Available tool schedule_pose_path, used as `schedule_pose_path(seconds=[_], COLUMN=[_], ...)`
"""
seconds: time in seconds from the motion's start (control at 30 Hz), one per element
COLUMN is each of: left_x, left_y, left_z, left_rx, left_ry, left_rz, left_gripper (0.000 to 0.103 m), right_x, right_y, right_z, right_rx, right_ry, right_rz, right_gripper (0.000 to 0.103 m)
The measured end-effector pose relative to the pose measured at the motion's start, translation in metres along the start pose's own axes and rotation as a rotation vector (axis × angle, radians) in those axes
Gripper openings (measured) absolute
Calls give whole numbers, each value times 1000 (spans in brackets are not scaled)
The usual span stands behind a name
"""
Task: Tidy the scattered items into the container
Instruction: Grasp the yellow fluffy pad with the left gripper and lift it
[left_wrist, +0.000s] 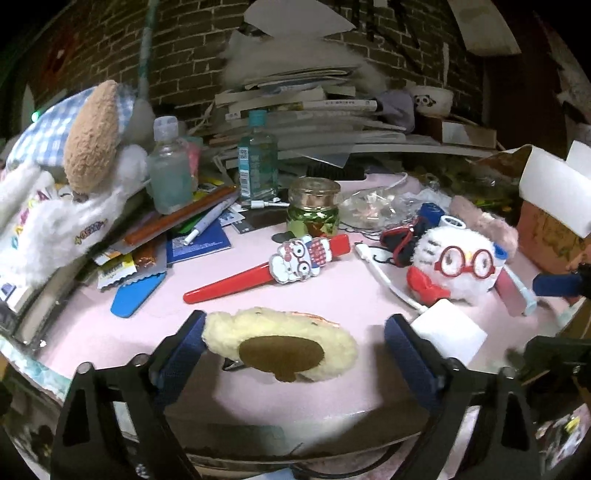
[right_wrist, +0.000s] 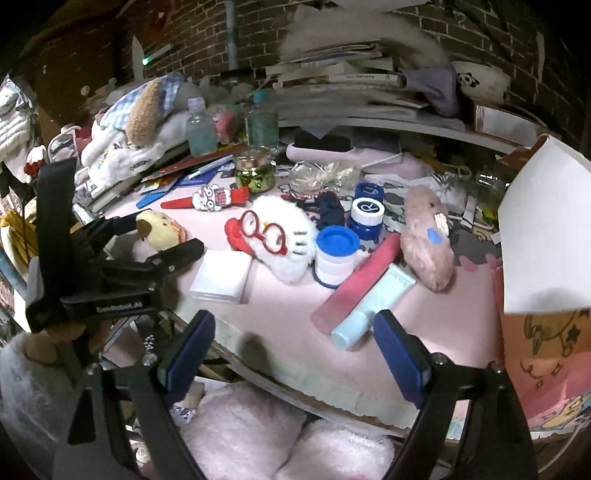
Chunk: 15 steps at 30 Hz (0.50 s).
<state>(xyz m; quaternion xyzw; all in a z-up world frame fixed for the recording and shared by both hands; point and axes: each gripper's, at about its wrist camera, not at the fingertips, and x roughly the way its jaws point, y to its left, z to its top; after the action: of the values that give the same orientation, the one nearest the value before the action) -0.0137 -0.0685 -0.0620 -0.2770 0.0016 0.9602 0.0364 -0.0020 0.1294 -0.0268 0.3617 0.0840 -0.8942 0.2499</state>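
wall: dark brick wall (left_wrist: 184, 55) | furniture: pink-topped table (left_wrist: 332, 387) | light: dim room, small green lamp (right_wrist: 146, 59)

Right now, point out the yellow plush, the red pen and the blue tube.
yellow plush (left_wrist: 280, 341): left wrist view, on its brown patch.
red pen (left_wrist: 229, 286): left wrist view, on the bare barrel.
blue tube (right_wrist: 373, 302): right wrist view, mid-body.

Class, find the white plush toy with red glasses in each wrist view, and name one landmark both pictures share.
Left wrist view: the white plush toy lies right of centre, behind the flat white box.
Right wrist view: the toy lies at centre, right of that box.
Shared landmark: the red pen.
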Motion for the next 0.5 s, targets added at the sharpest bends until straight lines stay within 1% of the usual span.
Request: schedule_pose_path(seconds=[0.03,0.07,0.1,0.2,0.33,0.5], left_x=[-1,-1,-1,-1,-2,-2], left_y=[1,3,4,5,3,2], left_z=[1,1,2,3,3,4], left_rx=[-2,-7,-9,-6,0,0], left_ry=[-1,0,3,8,12,15], left_rz=[3,5,8,9,6,15], left_gripper=[73,62,60,58,51,48], right_x=[0,0,0,1,2,2], right_y=[0,0,-1,-2,-5,-7], right_z=[0,-1,-1,-2,-3,-4], right_rx=[1,3,6,14,26,36], right_ry=[0,0,-1,1,2,-5], right_rz=[0,0,1,3,7,4], right_gripper=[86,86,86,86,86,86])
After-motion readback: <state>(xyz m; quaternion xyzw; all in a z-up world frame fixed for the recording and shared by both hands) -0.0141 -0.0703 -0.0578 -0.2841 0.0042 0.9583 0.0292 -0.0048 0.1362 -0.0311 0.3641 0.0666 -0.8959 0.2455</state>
